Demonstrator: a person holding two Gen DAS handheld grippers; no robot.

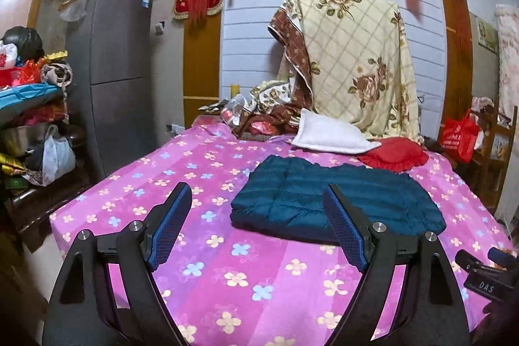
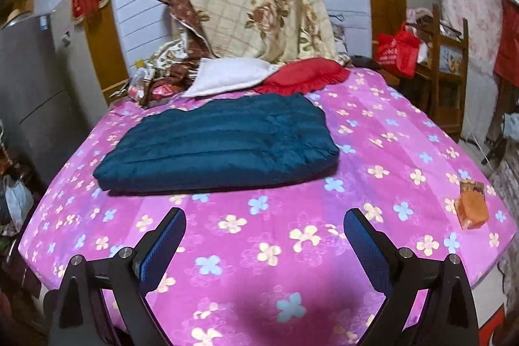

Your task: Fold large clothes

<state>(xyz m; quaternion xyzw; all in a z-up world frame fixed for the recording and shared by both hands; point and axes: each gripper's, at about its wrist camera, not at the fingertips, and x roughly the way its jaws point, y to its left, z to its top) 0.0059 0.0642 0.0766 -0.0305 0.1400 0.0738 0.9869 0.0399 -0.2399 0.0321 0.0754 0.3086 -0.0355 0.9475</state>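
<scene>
A dark teal quilted jacket [image 1: 327, 200] lies folded into a flat rectangle on the pink flowered bed sheet [image 1: 201, 248]. It also shows in the right wrist view [image 2: 220, 141]. My left gripper [image 1: 258, 193] is open and empty, held above the sheet just in front of the jacket's near edge. My right gripper [image 2: 264, 216] is open and empty, above the sheet [image 2: 292, 265] a short way in front of the jacket. Neither gripper touches the jacket.
A white pillow [image 1: 327, 132] and a red cushion [image 1: 392, 153] lie behind the jacket. A floral blanket [image 1: 353, 60] is draped behind them. An orange packet [image 2: 472, 205] lies on the sheet at the right. A grey fridge [image 1: 116, 64] stands at the left, a wooden chair [image 2: 447, 67] at the right.
</scene>
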